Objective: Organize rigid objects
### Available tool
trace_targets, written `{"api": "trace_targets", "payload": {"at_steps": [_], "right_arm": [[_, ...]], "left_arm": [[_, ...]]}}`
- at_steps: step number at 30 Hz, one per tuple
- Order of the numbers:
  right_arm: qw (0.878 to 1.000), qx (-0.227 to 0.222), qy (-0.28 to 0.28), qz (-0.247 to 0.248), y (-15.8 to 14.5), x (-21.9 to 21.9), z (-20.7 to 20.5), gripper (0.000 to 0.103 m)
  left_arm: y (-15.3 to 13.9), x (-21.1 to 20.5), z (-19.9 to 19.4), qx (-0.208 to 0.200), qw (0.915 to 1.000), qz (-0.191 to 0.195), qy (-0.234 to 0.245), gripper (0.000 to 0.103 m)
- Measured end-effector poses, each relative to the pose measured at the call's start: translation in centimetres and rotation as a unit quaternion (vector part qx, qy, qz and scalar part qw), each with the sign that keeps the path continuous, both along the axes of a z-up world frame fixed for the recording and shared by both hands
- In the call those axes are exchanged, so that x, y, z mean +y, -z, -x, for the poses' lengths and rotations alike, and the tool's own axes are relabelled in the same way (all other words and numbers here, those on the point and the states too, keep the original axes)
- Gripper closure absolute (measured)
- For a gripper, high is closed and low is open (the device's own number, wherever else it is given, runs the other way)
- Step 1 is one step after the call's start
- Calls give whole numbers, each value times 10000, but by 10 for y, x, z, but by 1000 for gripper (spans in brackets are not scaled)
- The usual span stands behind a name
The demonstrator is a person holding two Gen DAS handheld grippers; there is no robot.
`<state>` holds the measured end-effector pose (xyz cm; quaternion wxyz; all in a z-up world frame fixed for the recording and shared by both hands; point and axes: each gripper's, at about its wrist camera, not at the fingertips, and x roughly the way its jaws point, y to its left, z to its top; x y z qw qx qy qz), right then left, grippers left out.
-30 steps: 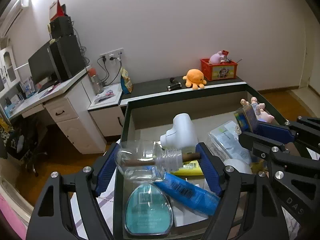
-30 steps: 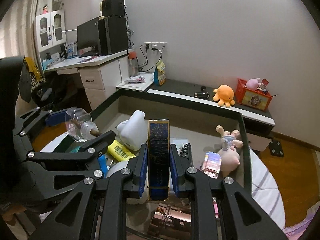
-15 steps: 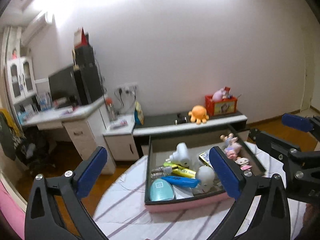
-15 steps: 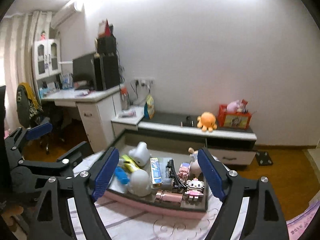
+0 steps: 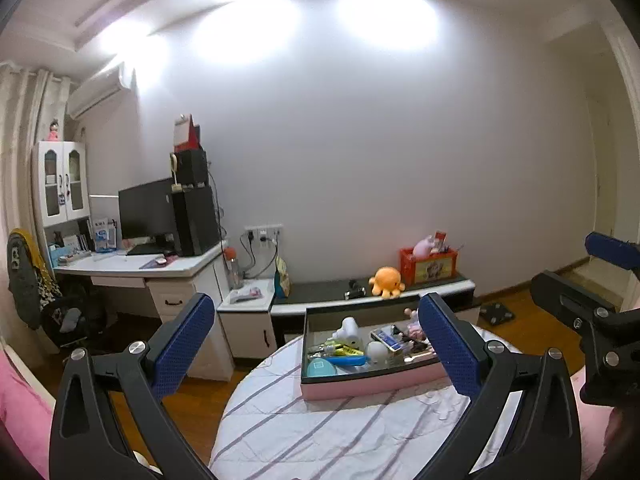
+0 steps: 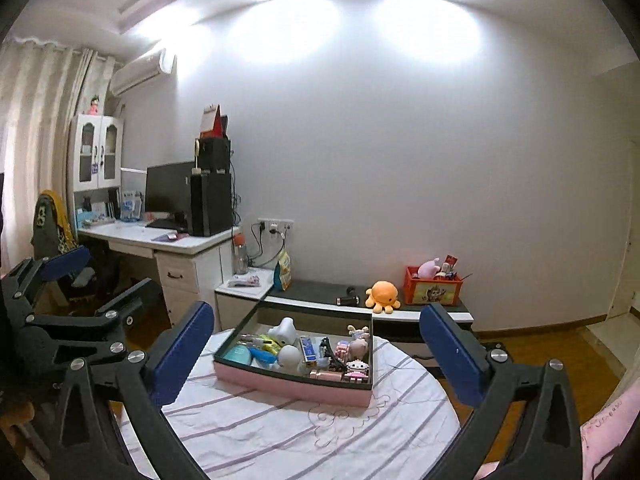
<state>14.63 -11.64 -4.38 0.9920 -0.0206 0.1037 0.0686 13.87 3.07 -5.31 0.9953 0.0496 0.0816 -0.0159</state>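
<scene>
1. judging by how things lie now, the sorting looks close to finished: the small rigid items sit inside the pink box (image 6: pixel 296 386) on the round table (image 6: pixel 280 432), among them a white figure (image 6: pixel 289 356), a blue tube (image 6: pixel 262 354), a teal case (image 5: pixel 320 368) and a dark blue pack (image 6: pixel 307 350)
2. nothing loose shows on the striped cloth around the box, so little seems left to gather, though the near edge of the table is hidden
3. the left gripper (image 5: pixel 316 344) stands wide apart and empty; the right gripper (image 6: pixel 316 352) has just been opening and holds nothing either
4. both hang well back from the box, with nothing between them and it
5. beyond stand a desk (image 6: pixel 160 240), a low cabinet (image 6: pixel 320 300) with an orange octopus toy (image 6: pixel 382 296) and a red crate (image 6: pixel 432 290), none of them in the way
</scene>
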Motion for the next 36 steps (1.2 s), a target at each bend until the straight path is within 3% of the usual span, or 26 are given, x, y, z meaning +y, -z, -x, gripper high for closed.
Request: {"api": "trace_targets", "payload": {"at_steps": [5, 18, 36], "right_arm": [[9997, -217, -134, -43, -11, 5, 40, 0], [9971, -760, -18, -60, -34, 8, 116, 0], [9954, -939, -160, -88, -43, 14, 132, 0]], "left_arm": [[-13, 0, 40, -235, 9996, 69, 145, 0], [-38, 2, 112, -789, 9968, 80, -31, 0], [-46, 5, 137, -1010, 9946, 17, -244, 0]]}}
